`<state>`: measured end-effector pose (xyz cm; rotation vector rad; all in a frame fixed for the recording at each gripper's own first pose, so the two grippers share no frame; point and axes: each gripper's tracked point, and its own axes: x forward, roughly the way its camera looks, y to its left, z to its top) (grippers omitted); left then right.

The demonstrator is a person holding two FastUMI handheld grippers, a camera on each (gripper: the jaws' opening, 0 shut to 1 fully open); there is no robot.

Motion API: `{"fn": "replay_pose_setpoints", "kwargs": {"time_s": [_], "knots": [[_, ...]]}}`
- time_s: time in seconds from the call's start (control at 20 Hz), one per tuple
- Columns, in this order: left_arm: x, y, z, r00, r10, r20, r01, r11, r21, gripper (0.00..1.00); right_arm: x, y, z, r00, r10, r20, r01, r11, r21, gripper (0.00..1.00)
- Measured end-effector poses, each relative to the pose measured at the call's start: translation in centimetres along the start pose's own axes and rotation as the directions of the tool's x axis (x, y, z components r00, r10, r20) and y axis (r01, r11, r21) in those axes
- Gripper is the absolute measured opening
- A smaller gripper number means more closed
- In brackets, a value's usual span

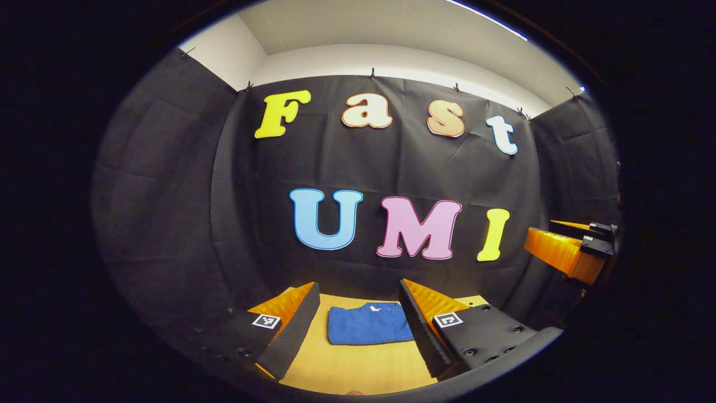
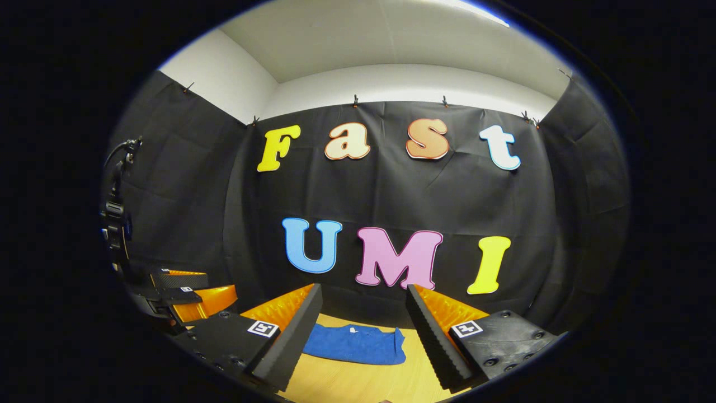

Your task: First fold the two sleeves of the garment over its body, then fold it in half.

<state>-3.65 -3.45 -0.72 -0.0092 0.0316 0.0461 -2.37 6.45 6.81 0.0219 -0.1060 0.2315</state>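
Observation:
A blue garment (image 1: 366, 323) lies folded into a compact rectangle on the wooden table (image 1: 358, 366), far side near the wall. In the left gripper view my left gripper (image 1: 358, 327) hangs above the table, open, with nothing between its fingers; the garment shows in the gap beyond them. The right gripper (image 1: 570, 246) appears at the right edge there, raised. In the right gripper view my right gripper (image 2: 363, 330) is open and empty, well above the garment (image 2: 355, 344). The left gripper (image 2: 184, 296) shows at the lower left of that view.
Black cloth walls close the booth behind and on both sides of the table (image 2: 363, 383). A cable and a mount (image 2: 114, 212) hang at the left edge of the right gripper view.

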Motion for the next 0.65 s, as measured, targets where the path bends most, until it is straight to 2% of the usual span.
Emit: {"fn": "replay_pose_setpoints", "kwargs": {"time_s": [0.15, 0.25, 0.35, 0.4, 0.45, 0.5, 0.55, 0.65], "knots": [[-0.4, 0.3, 0.3, 1.000, -0.008, 0.016, 0.007, 1.000, 0.008, 0.83, 0.2, 1.6, -1.0, 1.000, 0.019, -0.016, -0.019, 1.000, 0.013, 0.95], [-0.6, 1.1, 0.5, 1.000, -0.002, 0.020, 0.002, 1.000, 0.011, 0.80, 0.4, 2.4, -1.2, 0.999, 0.025, -0.019, -0.025, 1.000, 0.014, 0.96], [-0.8, 1.5, 0.5, 1.000, 0.007, 0.021, -0.007, 1.000, 0.014, 0.83, 0.6, 2.7, -1.0, 1.000, 0.024, -0.009, -0.024, 1.000, 0.008, 0.96], [-0.8, 1.8, 0.2, 1.000, 0.010, 0.015, -0.010, 1.000, 0.018, 0.80, 0.4, 3.1, -0.9, 1.000, 0.024, -0.002, -0.024, 1.000, 0.007, 1.00], [-0.8, 2.0, 0.1, 1.000, 0.014, 0.015, -0.014, 1.000, 0.019, 0.80, 0.4, 3.2, -0.9, 1.000, 0.025, 0.002, -0.025, 1.000, 0.009, 0.96], [-0.9, 2.0, 0.2, 1.000, 0.016, 0.016, -0.016, 1.000, 0.016, 0.83, 0.5, 3.4, -0.9, 1.000, 0.024, 0.006, -0.024, 1.000, 0.008, 1.00], [-0.8, 2.1, 0.3, 1.000, 0.021, 0.022, -0.021, 1.000, 0.005, 0.83, 0.4, 3.4, -1.0, 1.000, 0.023, 0.005, -0.023, 1.000, 0.007, 0.96], [-0.8, 2.2, 0.0, 1.000, 0.029, 0.011, -0.029, 1.000, 0.001, 0.80, 0.4, 3.8, -1.4, 1.000, 0.029, -0.004, -0.029, 1.000, 0.007, 0.96]]}}
